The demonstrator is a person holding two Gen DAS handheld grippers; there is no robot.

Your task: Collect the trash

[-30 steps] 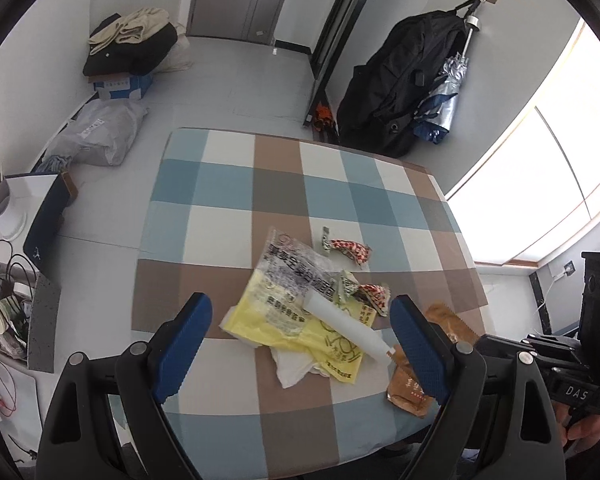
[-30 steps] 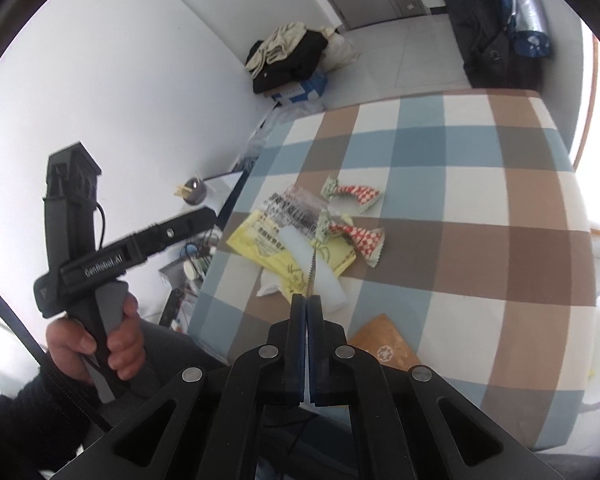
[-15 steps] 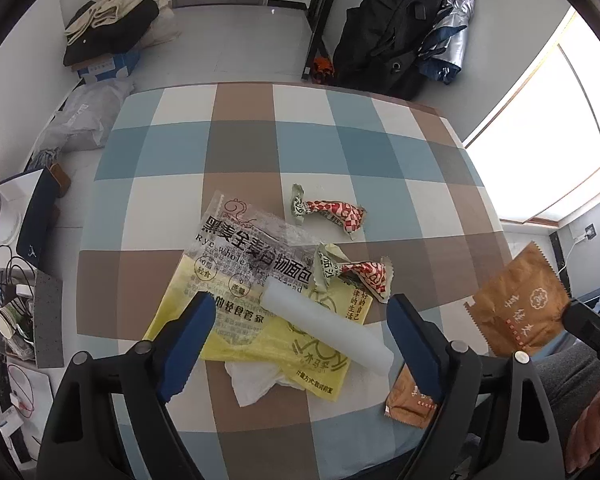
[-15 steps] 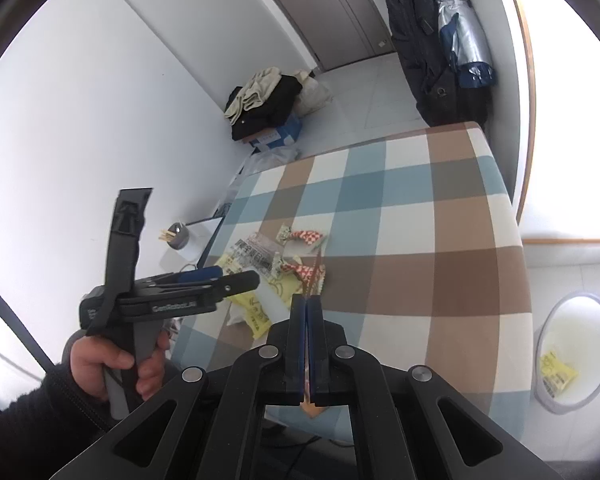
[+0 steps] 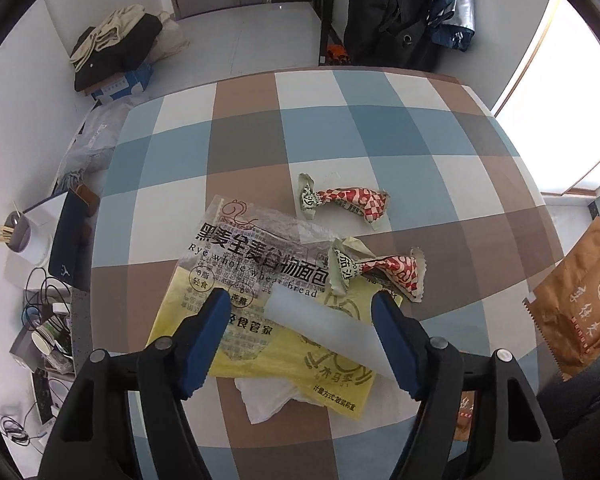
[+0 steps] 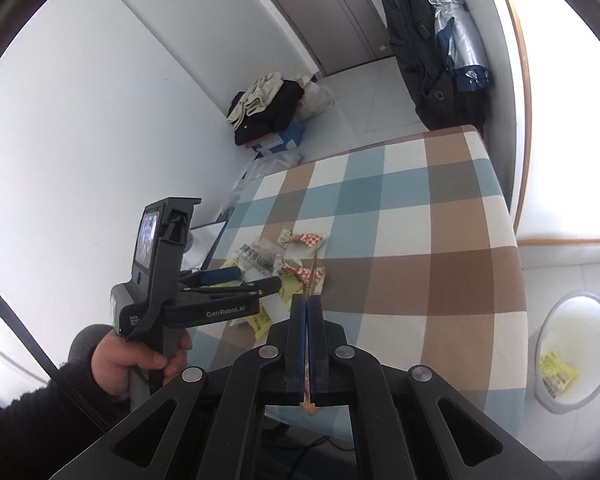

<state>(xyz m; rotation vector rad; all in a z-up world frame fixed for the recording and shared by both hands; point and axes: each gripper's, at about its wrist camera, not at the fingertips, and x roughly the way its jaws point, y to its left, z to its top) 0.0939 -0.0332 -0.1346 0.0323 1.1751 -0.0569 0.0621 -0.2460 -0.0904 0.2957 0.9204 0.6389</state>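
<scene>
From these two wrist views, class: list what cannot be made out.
- White tissue: left wrist view, mostly under the yellow bag.
- Brown wrapper: cut by that view's right edge.
- Trash bin: right wrist view; print on the yellow scrap inside too small.

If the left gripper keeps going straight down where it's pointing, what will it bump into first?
Most likely the white tube lying on the yellow bag. The left gripper points steeply down with the tube between its open fingers, which have just been closing. Its height above it is unclear.
</scene>
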